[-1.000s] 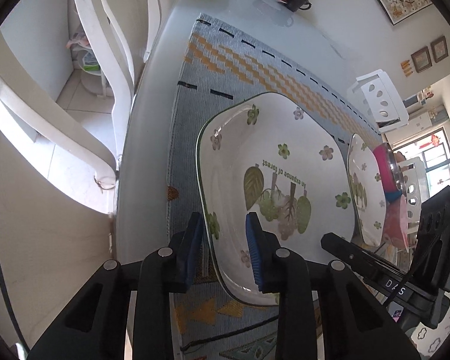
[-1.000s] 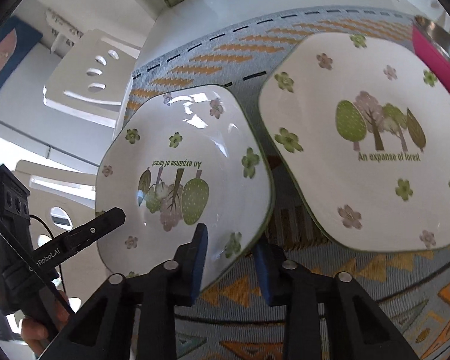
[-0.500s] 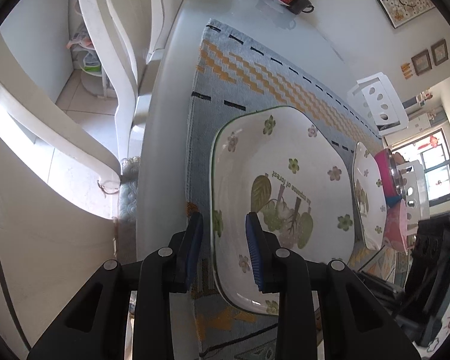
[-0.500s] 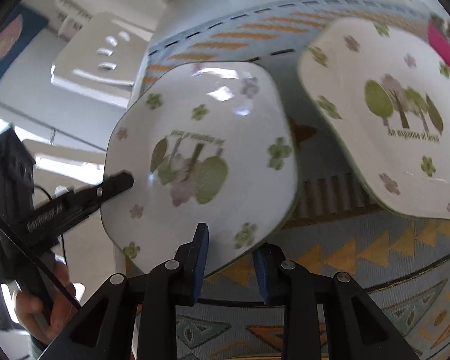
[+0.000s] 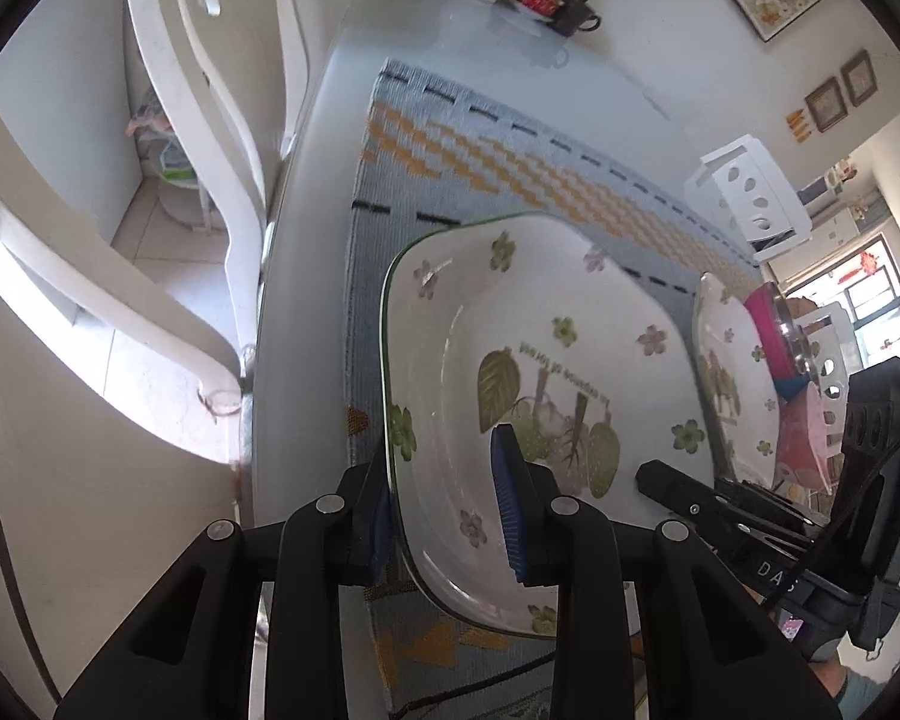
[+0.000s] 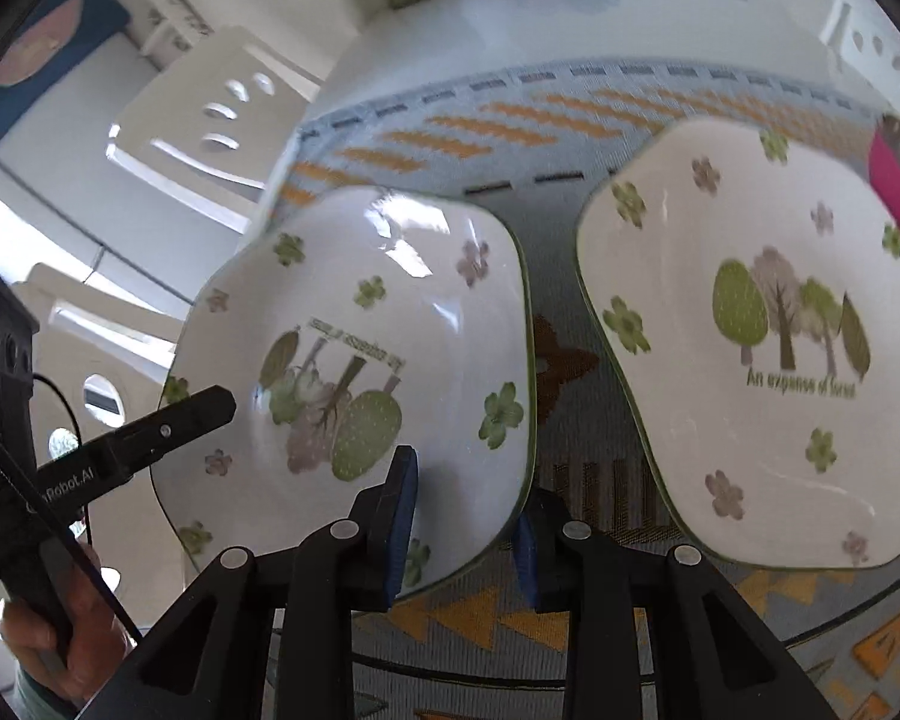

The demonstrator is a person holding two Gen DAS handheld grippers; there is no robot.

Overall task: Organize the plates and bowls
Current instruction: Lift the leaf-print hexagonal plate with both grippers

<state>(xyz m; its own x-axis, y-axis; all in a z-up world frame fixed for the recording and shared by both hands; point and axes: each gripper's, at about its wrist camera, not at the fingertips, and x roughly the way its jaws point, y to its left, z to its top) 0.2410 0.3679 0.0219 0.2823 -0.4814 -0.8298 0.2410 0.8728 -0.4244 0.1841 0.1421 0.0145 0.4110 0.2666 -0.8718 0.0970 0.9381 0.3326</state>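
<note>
While both tools grip the same dish, the left gripper (image 5: 447,501) is clamped on one edge of the deep plate (image 5: 546,396), one blue pad under the rim and the other inside the well. The right gripper (image 6: 465,513) pinches the opposite edge in the same way, so the plate hangs tilted between the two, lifted off the woven mat (image 6: 576,360) on the table (image 5: 510,54). A second plate (image 6: 768,336) of the same pattern lies flat on the mat just beside it, likely the one to stack onto. Glazed ceramic like this is probably stiff, fairly heavy, slick under rubber pads and apt to chip if knocked. The rim is the only sensible hold: pads well past the lip, at opposite sides so the weight balances. It should be set down level and gently, since glaze on glaze slides easily.
</note>
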